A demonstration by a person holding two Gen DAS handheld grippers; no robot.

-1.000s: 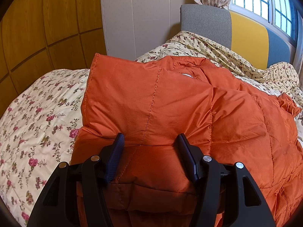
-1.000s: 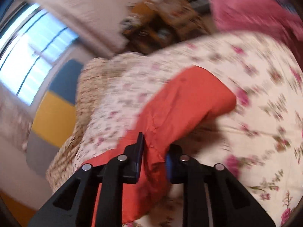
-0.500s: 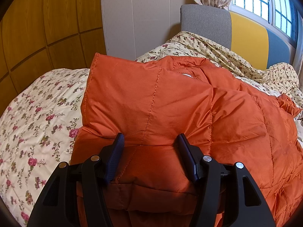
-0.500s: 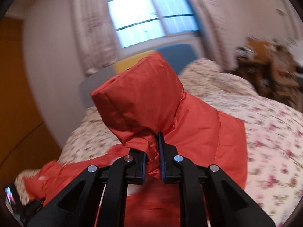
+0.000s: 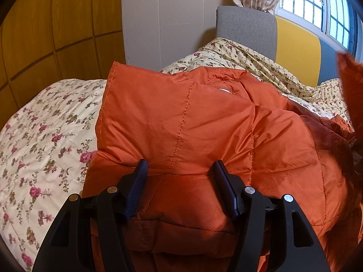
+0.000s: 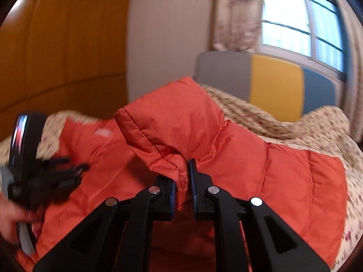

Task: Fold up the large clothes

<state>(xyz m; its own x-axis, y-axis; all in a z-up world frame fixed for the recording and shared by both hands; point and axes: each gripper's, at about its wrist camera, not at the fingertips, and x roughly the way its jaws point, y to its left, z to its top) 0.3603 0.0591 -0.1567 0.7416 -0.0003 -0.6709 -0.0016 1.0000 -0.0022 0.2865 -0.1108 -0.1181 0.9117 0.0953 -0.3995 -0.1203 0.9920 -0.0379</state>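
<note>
An orange puffer jacket (image 5: 181,117) lies spread on the bed. My left gripper (image 5: 180,170) rests on its near part, and a thick padded fold fills the gap and touches both pads. My right gripper (image 6: 182,176) is shut on a pinch of the jacket's sleeve (image 6: 177,124), which stands up as a puffy hump above the jacket body (image 6: 283,170). The lifted sleeve's edge (image 5: 351,79) shows at the right rim of the left wrist view. In the right wrist view the left gripper (image 6: 74,170) appears blurred at the left, with a hand (image 6: 9,215) behind it.
A floral quilt (image 5: 45,136) covers the bed around the jacket. A grey, yellow and blue headboard (image 5: 247,29) stands at the far end under a window (image 5: 317,4). Wooden wall panels (image 5: 56,22) run along the left side.
My right gripper has swung and rolled with the sleeve, lifting it off the quilt and carrying it over the jacket body toward the left gripper. The left gripper has stayed still.
</note>
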